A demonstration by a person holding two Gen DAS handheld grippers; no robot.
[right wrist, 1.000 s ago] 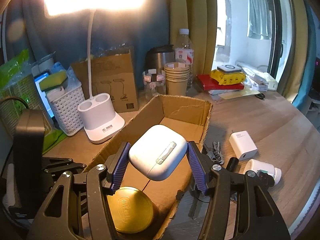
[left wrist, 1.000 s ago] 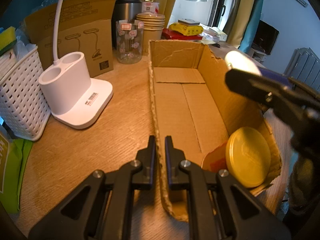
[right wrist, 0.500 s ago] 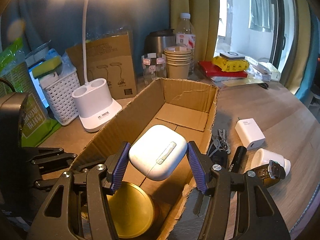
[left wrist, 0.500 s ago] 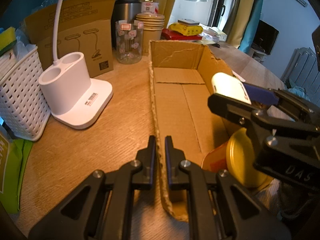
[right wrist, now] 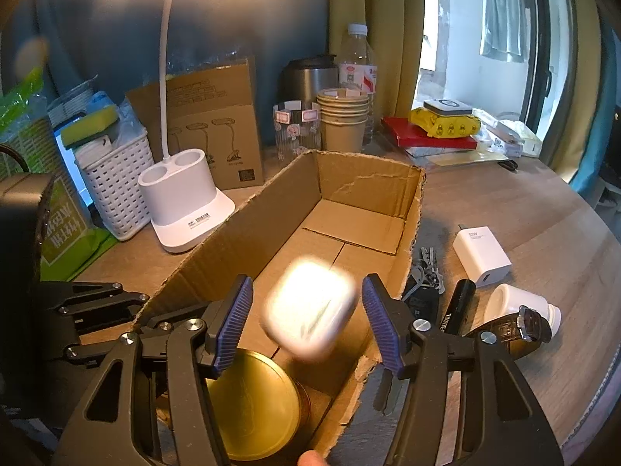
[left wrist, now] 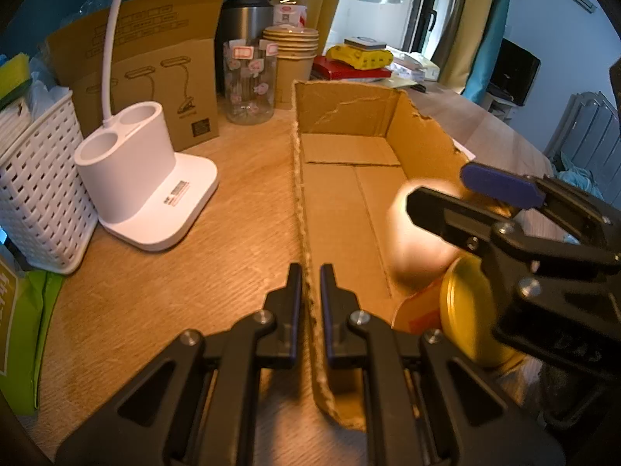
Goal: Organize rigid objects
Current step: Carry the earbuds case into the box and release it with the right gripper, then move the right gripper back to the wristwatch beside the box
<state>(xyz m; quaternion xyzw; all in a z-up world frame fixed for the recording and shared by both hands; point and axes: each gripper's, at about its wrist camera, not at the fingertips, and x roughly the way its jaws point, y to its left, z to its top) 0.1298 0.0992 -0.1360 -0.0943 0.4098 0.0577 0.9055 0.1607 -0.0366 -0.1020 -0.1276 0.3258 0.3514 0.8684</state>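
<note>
Organizing rigid objects into a cardboard box (right wrist: 361,190), at the moment of a release. The right gripper (right wrist: 306,320) hangs over the box's near end with its jaws opening; the white earbud case (right wrist: 310,310) sits between the ribbed blue pads (right wrist: 233,326), blurred and clear of both, evidently dropping toward the box floor. In the left wrist view the same case appears as a pale smear (left wrist: 421,240) inside the box, against its right wall. The left gripper (left wrist: 310,303) is closed, its fingers pinching the box's left wall near the near corner, which appears to steady the box.

Done: a round gold tin (right wrist: 252,407) lies in the near end of the box, leaning on an orange item that is mostly hidden. The case is judged to be the second thing going in.

Left: on the table (right wrist: 543,209), just beside the box's right wall, remain a white charger (right wrist: 481,256), a bunch of keys (right wrist: 427,268), a black tube (right wrist: 458,306), a small white jar (right wrist: 516,305) and a dark watch (right wrist: 516,330). The far half of the box is bare. The task is judged to be early, with most items outstanding.
</note>
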